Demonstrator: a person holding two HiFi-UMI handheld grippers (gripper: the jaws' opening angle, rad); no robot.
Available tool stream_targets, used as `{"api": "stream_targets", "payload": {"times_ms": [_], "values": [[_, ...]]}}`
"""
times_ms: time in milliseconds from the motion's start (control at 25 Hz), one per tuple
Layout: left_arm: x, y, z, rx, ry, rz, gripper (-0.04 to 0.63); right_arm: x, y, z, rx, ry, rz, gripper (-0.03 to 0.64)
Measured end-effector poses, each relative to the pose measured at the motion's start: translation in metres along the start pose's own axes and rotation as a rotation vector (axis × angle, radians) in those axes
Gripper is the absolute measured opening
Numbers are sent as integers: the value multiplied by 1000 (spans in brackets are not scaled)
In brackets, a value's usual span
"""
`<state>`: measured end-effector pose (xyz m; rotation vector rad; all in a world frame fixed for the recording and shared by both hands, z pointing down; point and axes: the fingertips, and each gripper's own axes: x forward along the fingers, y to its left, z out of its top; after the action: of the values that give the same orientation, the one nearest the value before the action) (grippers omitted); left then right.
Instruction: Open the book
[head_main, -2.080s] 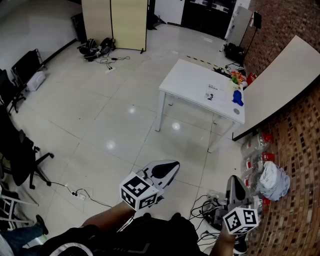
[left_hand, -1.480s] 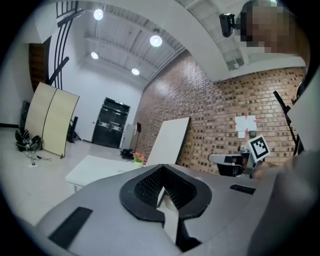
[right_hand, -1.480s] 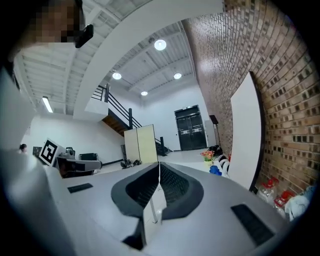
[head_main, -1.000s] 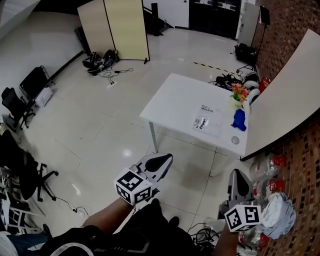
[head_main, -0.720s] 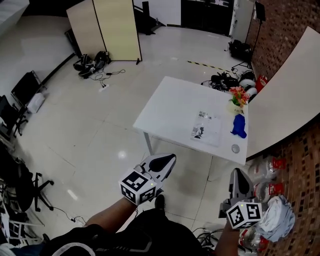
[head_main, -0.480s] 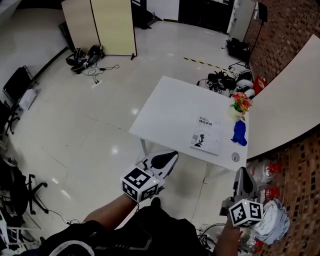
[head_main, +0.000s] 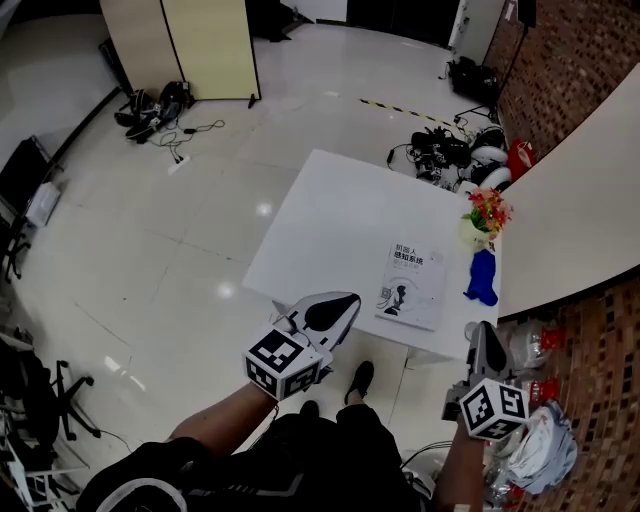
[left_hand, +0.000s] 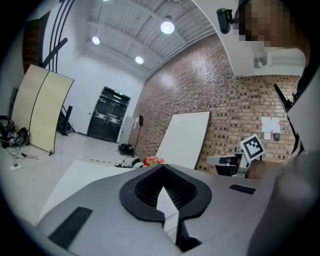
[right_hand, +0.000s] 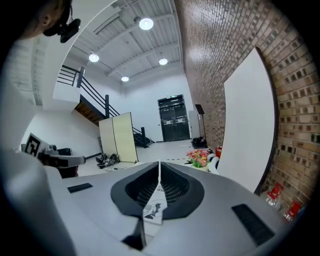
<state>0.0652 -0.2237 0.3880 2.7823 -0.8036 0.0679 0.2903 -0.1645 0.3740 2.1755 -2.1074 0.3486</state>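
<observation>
A closed book (head_main: 412, 285) with a pale cover lies flat near the front right of a white table (head_main: 330, 220). My left gripper (head_main: 345, 300) hangs in the air just short of the table's front edge, left of the book, jaws shut and empty. Off the table's front right corner my right gripper (head_main: 483, 328) is held up, also shut and empty. In the right gripper view the book (right_hand: 155, 207) shows through the gap behind the closed tips of that gripper (right_hand: 159, 164). The left gripper (left_hand: 161, 167) points along the table towards the brick wall.
A pot of flowers (head_main: 487, 208) and a blue object (head_main: 482, 276) stand at the table's right edge beside the book. A large white board (head_main: 570, 190) leans on the brick wall. Cables and bags (head_main: 445, 150) lie beyond the table. A folding screen (head_main: 190, 45) stands far left.
The person has walked up to the table, which has come from far ahead to just in front of both grippers. Both grippers stayed shut and level.
</observation>
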Motion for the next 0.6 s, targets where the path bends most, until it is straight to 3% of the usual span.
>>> {"api": "stream_targets", "payload": {"times_ms": [360,600], "values": [[111,44,11,51,76,83,-5,107,-70,16,-22,28,40,4],[173,56,9,-14,103,100,-5,166,-94,-4,11,137,144,5]]}}
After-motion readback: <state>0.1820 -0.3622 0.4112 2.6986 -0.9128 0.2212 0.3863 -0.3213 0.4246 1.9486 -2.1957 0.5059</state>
